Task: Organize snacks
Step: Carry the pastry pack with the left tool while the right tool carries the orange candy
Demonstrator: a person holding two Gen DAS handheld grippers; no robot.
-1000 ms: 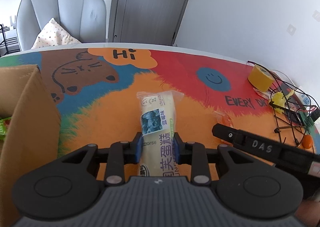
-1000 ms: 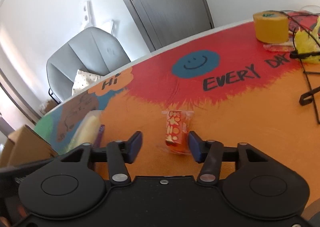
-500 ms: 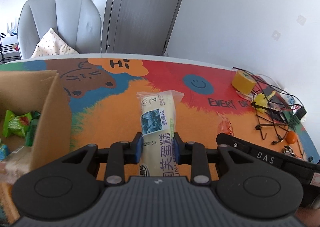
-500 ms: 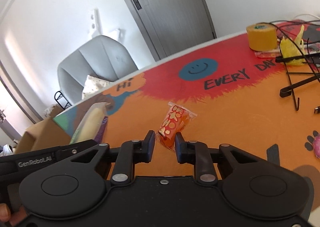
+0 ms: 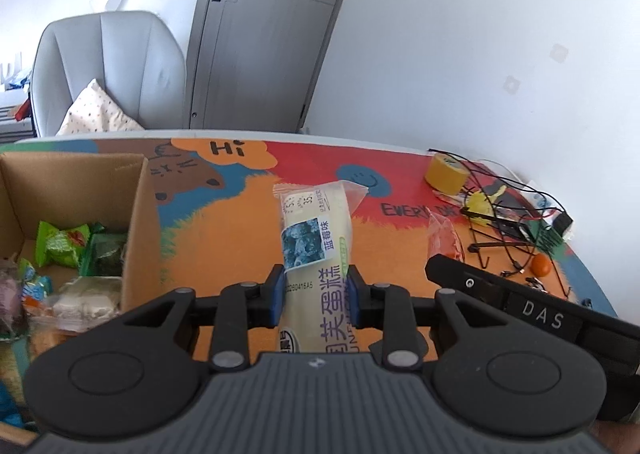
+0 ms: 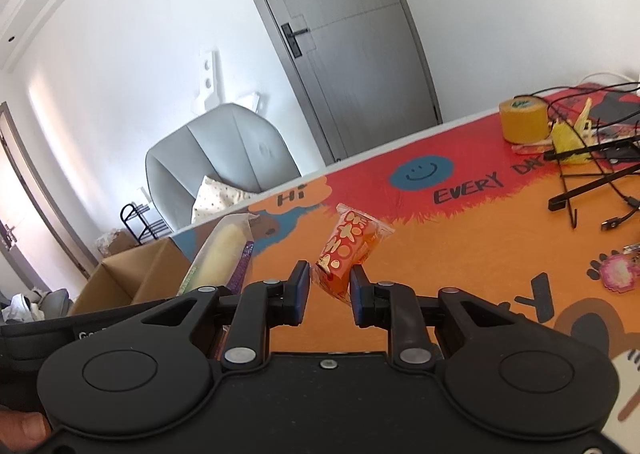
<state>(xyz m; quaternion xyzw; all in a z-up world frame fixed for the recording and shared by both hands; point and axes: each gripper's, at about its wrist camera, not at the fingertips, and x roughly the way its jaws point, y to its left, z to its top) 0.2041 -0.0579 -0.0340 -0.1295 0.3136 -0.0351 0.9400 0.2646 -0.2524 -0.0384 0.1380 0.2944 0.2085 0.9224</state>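
1. My left gripper (image 5: 315,296) is clamped on a pale yellow cake packet (image 5: 316,238) with purple lettering, held above the table (image 5: 224,238), just right of the cardboard box (image 5: 140,221).
2. My right gripper (image 6: 330,294) pinches a small orange snack pack (image 6: 346,250) with yellow print, lifted off the table.

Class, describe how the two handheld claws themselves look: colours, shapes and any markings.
The left claw has black linkage arms, blue finger pads, two round black discs, silver rivets and a ribbed grey body. The right claw is all black with dark pads, the same discs and rivets; its side reads "DAS".
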